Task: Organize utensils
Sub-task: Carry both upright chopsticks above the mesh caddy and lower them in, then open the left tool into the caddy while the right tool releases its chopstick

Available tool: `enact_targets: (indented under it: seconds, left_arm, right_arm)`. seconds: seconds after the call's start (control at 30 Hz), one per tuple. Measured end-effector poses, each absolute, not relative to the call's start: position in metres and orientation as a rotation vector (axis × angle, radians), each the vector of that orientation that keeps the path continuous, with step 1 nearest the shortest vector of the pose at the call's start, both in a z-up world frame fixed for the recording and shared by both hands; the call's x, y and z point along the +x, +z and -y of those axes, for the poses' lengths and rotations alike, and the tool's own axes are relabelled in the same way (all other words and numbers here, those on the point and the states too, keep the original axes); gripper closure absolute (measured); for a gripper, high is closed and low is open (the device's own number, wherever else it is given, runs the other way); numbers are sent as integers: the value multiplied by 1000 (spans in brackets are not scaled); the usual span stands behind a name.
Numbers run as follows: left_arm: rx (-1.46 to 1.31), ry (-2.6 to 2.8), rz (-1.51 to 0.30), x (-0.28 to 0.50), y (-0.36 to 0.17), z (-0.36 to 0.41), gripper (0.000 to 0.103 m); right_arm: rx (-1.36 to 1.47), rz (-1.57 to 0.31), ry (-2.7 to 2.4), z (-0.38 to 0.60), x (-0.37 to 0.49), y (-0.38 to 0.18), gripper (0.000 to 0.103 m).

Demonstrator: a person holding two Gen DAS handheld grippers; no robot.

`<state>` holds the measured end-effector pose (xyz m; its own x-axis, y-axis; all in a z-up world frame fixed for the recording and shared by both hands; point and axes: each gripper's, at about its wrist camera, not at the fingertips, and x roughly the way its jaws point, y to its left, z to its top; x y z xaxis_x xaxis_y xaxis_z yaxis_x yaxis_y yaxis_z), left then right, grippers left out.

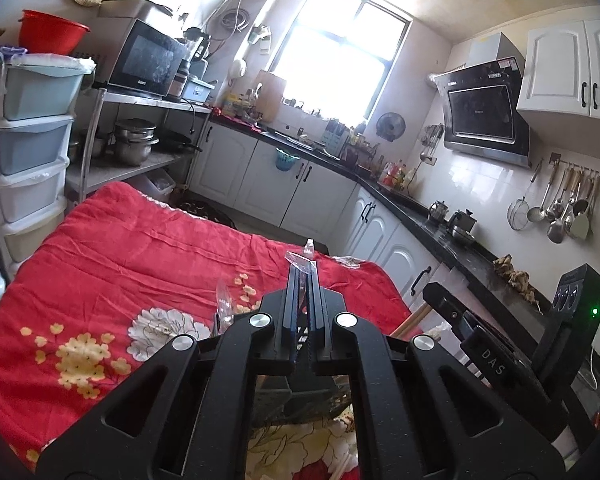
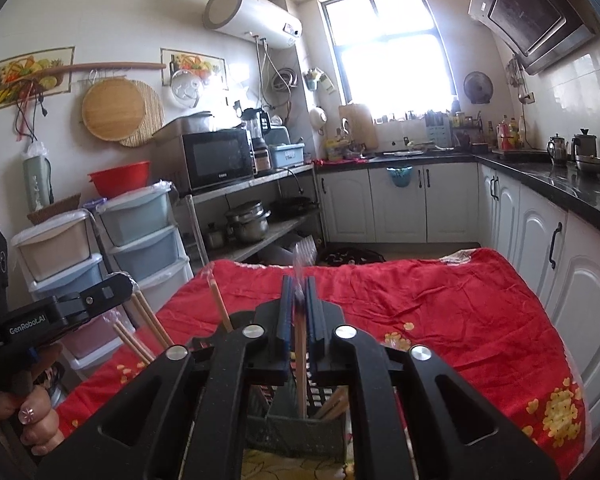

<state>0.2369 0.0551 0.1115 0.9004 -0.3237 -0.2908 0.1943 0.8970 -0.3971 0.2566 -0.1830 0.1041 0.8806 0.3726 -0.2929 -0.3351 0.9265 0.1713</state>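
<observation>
Right wrist shows my right gripper (image 2: 299, 312) clamped on a wrapped chopstick (image 2: 300, 360) above the basket (image 2: 296, 432); I'd lower straight. Left gripper (image 1: 305, 300) pinches, probably, clear wrapper (image 1: 300, 260).

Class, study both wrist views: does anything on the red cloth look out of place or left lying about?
Yes. Clear plastic wrappers lie loose on the red cloth, one more near its far edge. They look like discarded packaging rather than utensils, so they read as litter.
</observation>
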Motion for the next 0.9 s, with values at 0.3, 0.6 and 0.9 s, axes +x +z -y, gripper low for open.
enact_targets:
  seconds: [0.3,0.6,0.9]
  left_arm:
    - [-377,-266,-375,229,112,-59,100]
    - [-385,-236,-382,217,119,-68,69]
    - [-370,-234,-361,196,123,-69,35]
  right_arm:
    - [108,-367,346,193,249,103,79]
    - [100,-399,349,200,236,104,70]
    - [102,-403,347,203,223,107,59]
